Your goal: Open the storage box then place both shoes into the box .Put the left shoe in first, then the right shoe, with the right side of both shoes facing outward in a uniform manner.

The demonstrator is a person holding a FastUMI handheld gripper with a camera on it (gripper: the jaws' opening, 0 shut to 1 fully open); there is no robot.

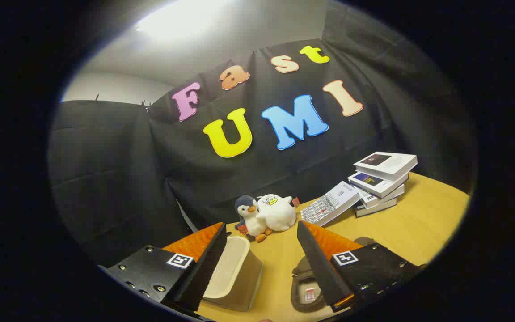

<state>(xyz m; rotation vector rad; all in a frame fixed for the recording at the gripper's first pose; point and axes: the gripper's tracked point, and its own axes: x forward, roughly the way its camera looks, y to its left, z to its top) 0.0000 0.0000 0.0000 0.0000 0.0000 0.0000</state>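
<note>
Gripper (262,241) fingers stand wide apart, holding nothing. One shoe (235,275) lies on its side under the left finger, sole showing; the other shoe (304,286) sits under the right finger. You appear at the pick-up step. Tabletop (418,223) ahead is open up to the plush penguins (266,214) and book stack (380,181).
</note>
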